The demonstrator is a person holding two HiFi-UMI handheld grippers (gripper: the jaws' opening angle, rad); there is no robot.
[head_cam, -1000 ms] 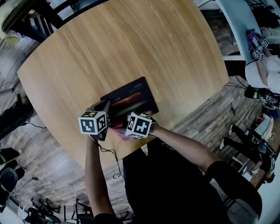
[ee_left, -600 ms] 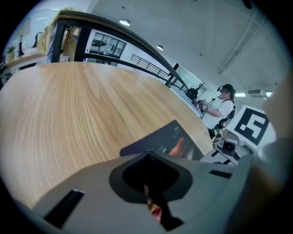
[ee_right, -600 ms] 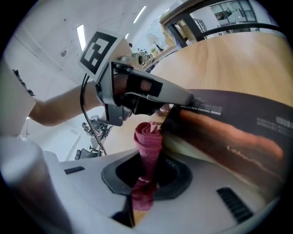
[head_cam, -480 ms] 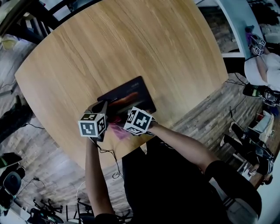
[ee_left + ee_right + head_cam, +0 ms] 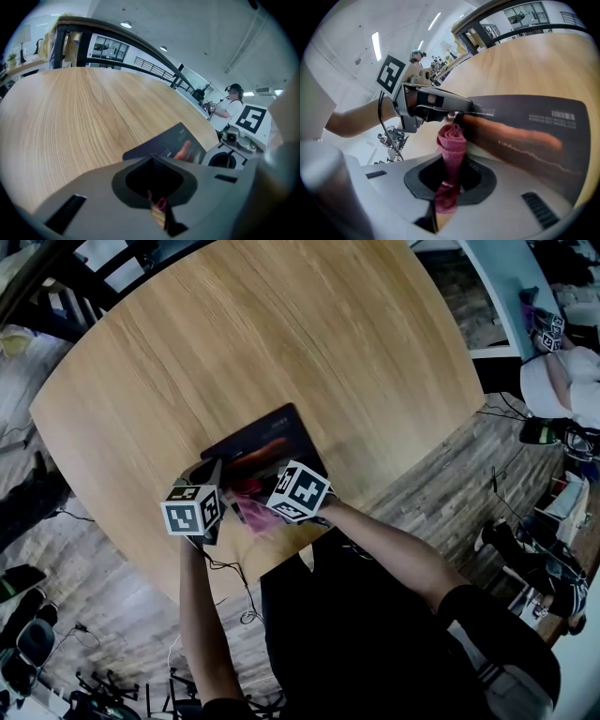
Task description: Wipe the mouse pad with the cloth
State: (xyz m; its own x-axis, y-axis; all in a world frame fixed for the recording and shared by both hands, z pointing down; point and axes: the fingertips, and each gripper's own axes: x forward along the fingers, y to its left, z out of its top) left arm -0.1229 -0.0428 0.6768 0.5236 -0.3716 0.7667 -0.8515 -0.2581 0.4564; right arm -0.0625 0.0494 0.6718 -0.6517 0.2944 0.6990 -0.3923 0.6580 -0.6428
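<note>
"Why is the left gripper (image 5: 461, 110) pinched shut on the mouse pad's (image 5: 534, 131) corner?"
"To pin it to the desk (image 5: 281, 352), I reckon, while the right gripper (image 5: 449, 185) clamps the cloth (image 5: 452, 140) at its near edge."

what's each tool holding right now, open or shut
Left tool: shut, tip at a corner of the mouse pad; whether it grips the pad cannot be told.
Right tool: shut on the cloth.

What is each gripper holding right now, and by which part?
Right gripper pinches the red cloth partway along, its rolled end sticking out ahead. Left gripper appears shut on the mouse pad at its near corner.
</note>
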